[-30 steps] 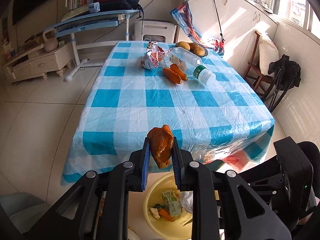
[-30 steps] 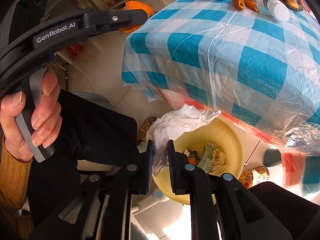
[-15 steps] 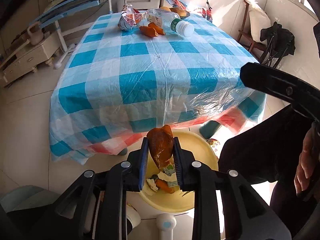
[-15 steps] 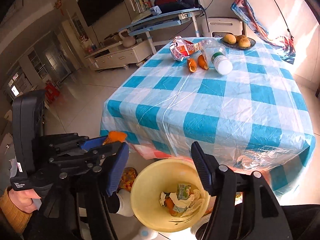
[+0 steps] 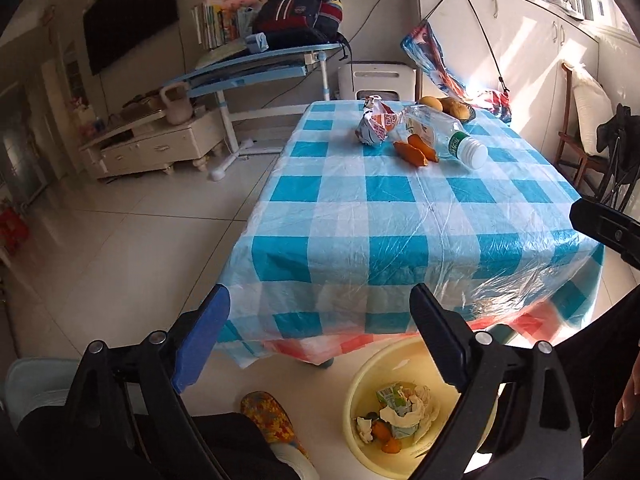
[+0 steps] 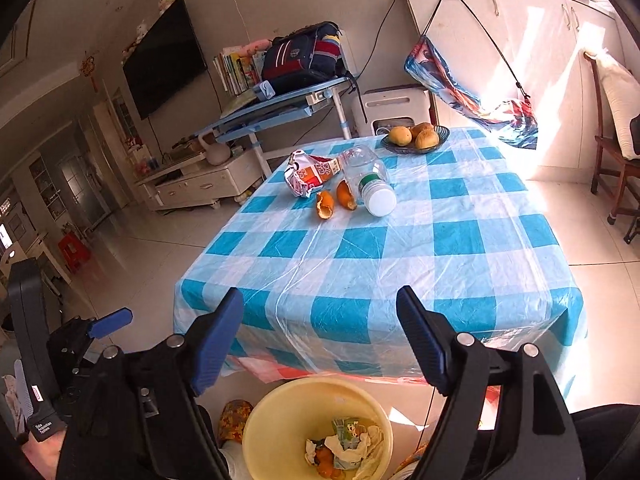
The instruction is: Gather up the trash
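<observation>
The table [image 5: 400, 216], under its blue-checked cloth, fills the middle of both views, and the rest of the trash lies toward its upper part: a crumpled snack bag [image 5: 374, 126], a tipped plastic bottle [image 5: 444, 136] and two pieces of orange peel [image 5: 416, 152], close together. A dish of fruit [image 6: 416, 138] sits behind them and is probably not trash. At the bottom of the frame, below the table edge, stands the yellow bin [image 6: 316, 428]. A second ago the left gripper [image 5: 320, 340] pinched a piece of peel and the right gripper [image 6: 320, 344] a wad of tissue; both jaws have just been opening and now stand spread with nothing between them. Tissue and peel now show inside the bin, so that load looks delivered, and both hands are free to go for what remains.
</observation>
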`<action>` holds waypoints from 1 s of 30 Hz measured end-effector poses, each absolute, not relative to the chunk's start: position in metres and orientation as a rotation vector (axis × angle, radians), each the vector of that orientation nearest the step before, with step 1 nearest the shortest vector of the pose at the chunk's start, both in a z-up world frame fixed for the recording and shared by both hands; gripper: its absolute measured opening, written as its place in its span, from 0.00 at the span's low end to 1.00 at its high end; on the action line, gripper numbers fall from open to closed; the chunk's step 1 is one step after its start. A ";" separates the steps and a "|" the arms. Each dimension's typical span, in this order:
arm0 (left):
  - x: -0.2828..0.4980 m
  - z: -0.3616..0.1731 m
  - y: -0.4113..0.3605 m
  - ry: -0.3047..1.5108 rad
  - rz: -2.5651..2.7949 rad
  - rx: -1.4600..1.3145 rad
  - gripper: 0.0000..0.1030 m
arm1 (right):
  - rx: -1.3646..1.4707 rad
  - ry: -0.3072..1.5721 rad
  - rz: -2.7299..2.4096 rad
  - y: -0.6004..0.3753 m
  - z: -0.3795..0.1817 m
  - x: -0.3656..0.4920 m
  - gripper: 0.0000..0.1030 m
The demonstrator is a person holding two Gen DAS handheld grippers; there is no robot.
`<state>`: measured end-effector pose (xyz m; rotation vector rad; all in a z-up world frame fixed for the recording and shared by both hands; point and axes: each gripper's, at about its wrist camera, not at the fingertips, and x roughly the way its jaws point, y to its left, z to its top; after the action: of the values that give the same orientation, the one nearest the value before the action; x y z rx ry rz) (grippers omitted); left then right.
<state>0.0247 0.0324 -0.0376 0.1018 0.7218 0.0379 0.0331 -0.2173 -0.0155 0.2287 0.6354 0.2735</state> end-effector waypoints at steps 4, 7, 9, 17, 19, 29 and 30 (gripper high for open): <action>0.025 -0.030 0.051 0.697 0.085 0.023 0.87 | 0.169 0.638 0.283 -0.207 -0.016 0.030 0.73; 0.024 -0.030 0.059 0.694 0.100 -0.014 0.88 | 0.134 0.643 0.289 -0.202 -0.017 0.029 0.73; 0.025 -0.031 0.060 0.697 0.104 -0.024 0.88 | 0.121 0.643 0.291 -0.200 -0.018 0.029 0.73; 0.023 -0.032 0.057 0.689 0.104 -0.017 0.88 | 0.107 0.652 0.297 -0.198 -0.019 0.028 0.73; 0.023 -0.031 0.057 0.689 0.105 -0.017 0.88 | 0.107 0.652 0.297 -0.198 -0.019 0.028 0.73; 0.023 -0.032 0.055 0.687 0.103 -0.013 0.88 | 0.105 0.651 0.299 -0.196 -0.019 0.028 0.77; 0.023 -0.032 0.055 0.687 0.103 -0.014 0.88 | 0.105 0.651 0.300 -0.196 -0.019 0.028 0.77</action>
<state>0.0232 0.0550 -0.0323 -0.0137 0.6868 0.1034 0.0277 -0.1963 -0.0193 0.1055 0.6509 0.2998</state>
